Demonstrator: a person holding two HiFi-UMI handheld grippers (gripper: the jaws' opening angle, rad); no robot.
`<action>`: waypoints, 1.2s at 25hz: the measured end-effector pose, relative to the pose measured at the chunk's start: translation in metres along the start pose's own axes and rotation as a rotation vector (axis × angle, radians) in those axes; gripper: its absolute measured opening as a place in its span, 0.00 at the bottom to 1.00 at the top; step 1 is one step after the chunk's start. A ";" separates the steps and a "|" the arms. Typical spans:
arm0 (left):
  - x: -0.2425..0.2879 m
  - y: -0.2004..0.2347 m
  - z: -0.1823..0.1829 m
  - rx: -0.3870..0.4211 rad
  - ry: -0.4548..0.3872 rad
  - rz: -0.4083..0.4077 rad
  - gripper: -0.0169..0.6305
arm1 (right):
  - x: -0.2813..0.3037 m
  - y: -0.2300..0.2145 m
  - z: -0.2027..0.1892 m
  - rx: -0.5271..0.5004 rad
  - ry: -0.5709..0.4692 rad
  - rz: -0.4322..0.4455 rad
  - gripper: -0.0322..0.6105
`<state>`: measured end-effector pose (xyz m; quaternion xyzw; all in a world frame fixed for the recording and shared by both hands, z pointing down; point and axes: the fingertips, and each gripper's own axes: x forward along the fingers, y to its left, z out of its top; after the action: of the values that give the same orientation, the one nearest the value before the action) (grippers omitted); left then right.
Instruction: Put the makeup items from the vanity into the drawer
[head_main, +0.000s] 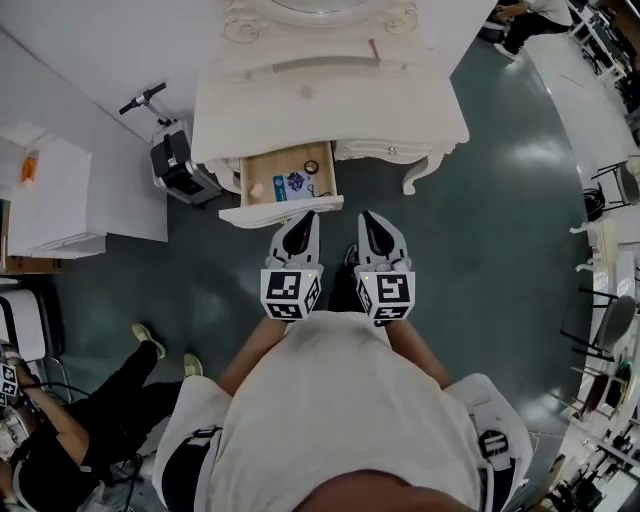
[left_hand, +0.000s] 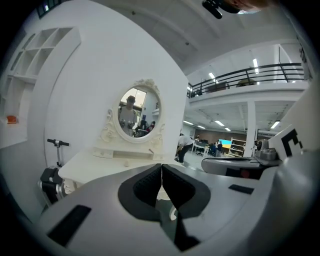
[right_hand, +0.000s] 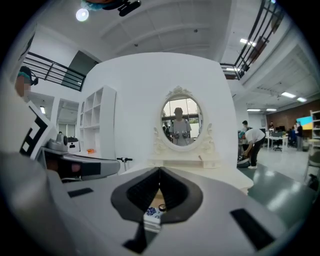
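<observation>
The white vanity (head_main: 420, 100) stands ahead with its drawer (head_main: 280, 212) pulled open. In the drawer lie a blue-and-white box (head_main: 291, 185), a black ring (head_main: 311, 167) and a pale round item (head_main: 258, 187). On the vanity top rest a thin reddish stick (head_main: 373, 48) and a small round knob-like item (head_main: 307, 92). My left gripper (head_main: 311, 215) hovers just in front of the drawer, shut and empty. My right gripper (head_main: 366, 217) is beside it, also shut and empty. In the right gripper view the box (right_hand: 152, 213) and ring (right_hand: 161, 207) show below the shut jaws.
A scooter (head_main: 147, 98) and a black device (head_main: 178, 165) stand left of the vanity. White shelving (head_main: 50, 195) is further left. A person sits at the lower left (head_main: 70, 430). An oval mirror (left_hand: 140, 112) tops the vanity. Another person bends over at the right (right_hand: 255, 141).
</observation>
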<state>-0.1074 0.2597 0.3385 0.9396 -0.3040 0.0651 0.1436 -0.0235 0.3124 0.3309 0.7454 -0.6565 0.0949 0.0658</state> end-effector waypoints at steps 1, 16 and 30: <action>0.013 0.003 0.002 -0.002 0.002 0.017 0.04 | 0.011 -0.008 0.002 -0.002 0.004 0.015 0.07; 0.150 -0.006 0.006 -0.022 0.089 0.153 0.04 | 0.121 -0.125 0.008 -0.054 0.076 0.169 0.07; 0.154 0.055 0.005 -0.084 0.094 0.182 0.04 | 0.180 -0.095 0.002 -0.086 0.144 0.202 0.07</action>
<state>-0.0152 0.1309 0.3788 0.8972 -0.3832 0.1090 0.1905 0.0928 0.1507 0.3723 0.6633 -0.7253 0.1262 0.1346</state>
